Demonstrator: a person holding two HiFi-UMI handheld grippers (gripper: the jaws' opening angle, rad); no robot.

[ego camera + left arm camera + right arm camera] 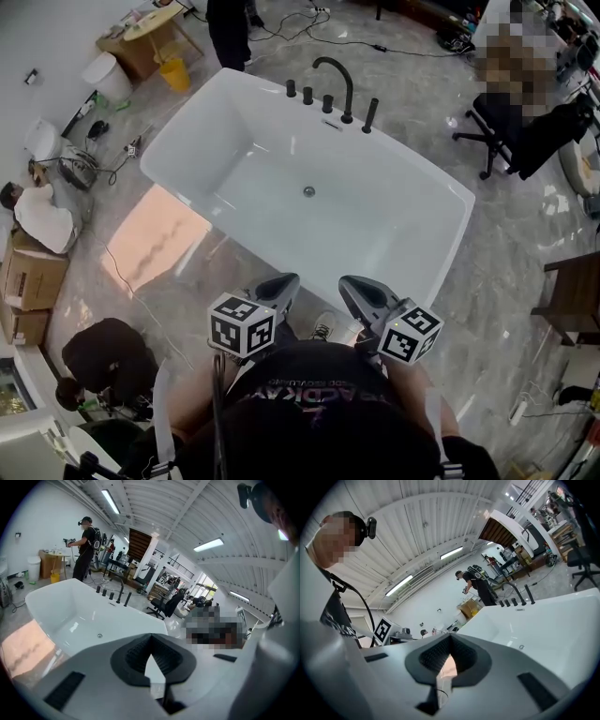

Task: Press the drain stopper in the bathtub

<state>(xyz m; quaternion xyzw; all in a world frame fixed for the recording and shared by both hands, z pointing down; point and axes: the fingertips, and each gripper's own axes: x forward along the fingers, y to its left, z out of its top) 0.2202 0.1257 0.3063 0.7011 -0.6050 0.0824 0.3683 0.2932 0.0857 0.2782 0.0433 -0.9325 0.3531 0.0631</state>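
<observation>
The drain stopper (308,191) sits on the floor of the bathtub (234,141), at the centre of the head view. Both grippers hang at the lower middle of the frame, well apart from the stopper. The left gripper (284,284) has its jaws together on nothing (tips touching), and the right gripper (349,286) is the same.

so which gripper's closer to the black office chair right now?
Right. The right gripper is on the side toward the black office chair, by the near rim of the bathtub; the left gripper is beside it, farther away.
</observation>
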